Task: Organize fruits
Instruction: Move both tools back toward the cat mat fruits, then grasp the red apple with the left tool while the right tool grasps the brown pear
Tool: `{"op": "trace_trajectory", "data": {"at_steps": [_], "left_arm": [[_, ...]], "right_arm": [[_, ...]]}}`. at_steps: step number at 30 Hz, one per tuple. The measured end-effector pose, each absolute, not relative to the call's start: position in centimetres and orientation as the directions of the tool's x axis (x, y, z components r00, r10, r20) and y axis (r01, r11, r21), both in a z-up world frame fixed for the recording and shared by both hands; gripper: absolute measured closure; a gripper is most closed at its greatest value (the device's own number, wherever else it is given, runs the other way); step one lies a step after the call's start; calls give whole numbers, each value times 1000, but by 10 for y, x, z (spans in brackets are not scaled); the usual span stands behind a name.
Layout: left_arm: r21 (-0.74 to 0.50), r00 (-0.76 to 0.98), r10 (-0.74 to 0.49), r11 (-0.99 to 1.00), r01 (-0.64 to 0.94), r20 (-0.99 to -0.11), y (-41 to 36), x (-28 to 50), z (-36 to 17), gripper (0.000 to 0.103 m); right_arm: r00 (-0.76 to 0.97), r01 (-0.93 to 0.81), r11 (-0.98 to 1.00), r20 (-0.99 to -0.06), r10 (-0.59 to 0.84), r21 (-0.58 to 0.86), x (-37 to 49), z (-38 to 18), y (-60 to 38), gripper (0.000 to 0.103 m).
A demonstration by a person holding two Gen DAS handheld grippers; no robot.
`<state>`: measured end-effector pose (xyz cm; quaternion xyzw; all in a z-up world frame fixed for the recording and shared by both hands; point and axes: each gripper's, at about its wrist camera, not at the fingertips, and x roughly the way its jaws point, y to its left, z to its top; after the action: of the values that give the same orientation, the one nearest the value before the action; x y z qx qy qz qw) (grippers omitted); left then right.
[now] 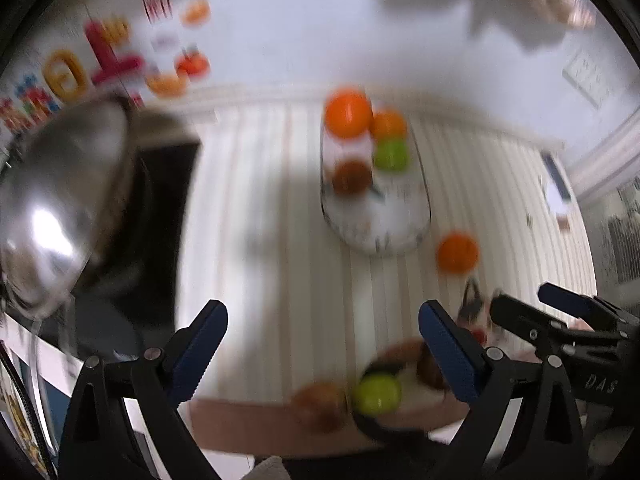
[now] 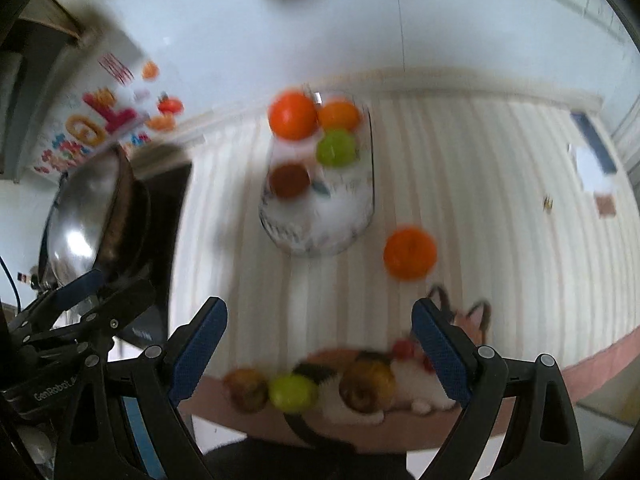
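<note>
Both views blurred; details soft

Left gripper [image 1: 323,350]: fingers spread wide, nothing between them. Right gripper [image 2: 320,346]: fingers also spread wide, empty. Both hang above the near edge of the desk [image 2: 500,208], which wears a pale striped cloth

Where the fruit lies:
- White bowl [image 2: 320,224] mid-desk holds four pieces: a large orange [image 2: 293,115] and a smaller orange [image 2: 339,115] at the far side, a green apple [image 2: 336,147] just beside them, a dark brown fruit [image 2: 289,181] nearer
- One loose orange [image 2: 410,254] on the cloth, just beside the bowl's right rim, apart from it
- At the near edge: a second green apple [image 2: 291,393], a brownish fruit [image 2: 246,390] to its left, another brown-yellow fruit [image 2: 367,385] to its right; these seem to sit on or against a patterned plate or mat, cannot tell which

Also present: steel pan [image 2: 86,216] at far left, colourful poster [image 2: 96,120] behind it

Handling judgement: pieces look round, smooth, glossy, possibly plastic replicas, so likely light and stiff but prone to roll and squirt out of a pinch. Take each across its widest middle, fingers level on either side, closing gently. The loose orange looks the easiest take: open cloth all round it. Near-edge pieces crowd together; fingers may nudge a neighbour off the desk
</note>
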<state>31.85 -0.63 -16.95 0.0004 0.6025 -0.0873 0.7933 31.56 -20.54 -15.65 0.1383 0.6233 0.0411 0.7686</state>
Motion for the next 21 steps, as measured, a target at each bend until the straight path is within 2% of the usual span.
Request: {"op": "trace_trajectory", "data": {"at_steps": [7,10,12,14,16,17,18,19,21], "left_arm": [[-83,10,-86,977,198,-996,-19,293,-260,5],[-98,-82,-85,980,172,-993,-16,286,-293,5],[-134,-165,-114,984,115,-980,-10,280,-319,5],[-215,-185,-209,977,13,-960,3,276,-332,4],[-224,-184,-224,974,-24,-957,10,277,-334,8],[-224,-170,-225,974,-22,-959,12,278,-332,17],[-215,-160,-215,976,-19,-963,14,279,-331,34],[-217,-167,-217,976,-15,-962,14,280,-333,41],[-223,-177,-224,974,-21,-959,15,280,-334,44]], "right_arm": [[29,183,946,-964,265,266,289,-238,-214,7],[-17,205,944,-963,269,260,282,-260,-217,7],[-40,210,947,-965,257,244,279,-271,-217,7],[-65,216,949,-966,251,232,277,-283,-218,7],[-86,215,949,-964,254,231,276,-292,-217,8],[-96,217,949,-963,253,228,275,-297,-217,8],[-102,218,948,-961,258,231,274,-301,-216,9],[-108,219,947,-959,262,234,273,-306,-216,10],[-116,222,947,-958,263,233,273,-315,-214,23]]}}
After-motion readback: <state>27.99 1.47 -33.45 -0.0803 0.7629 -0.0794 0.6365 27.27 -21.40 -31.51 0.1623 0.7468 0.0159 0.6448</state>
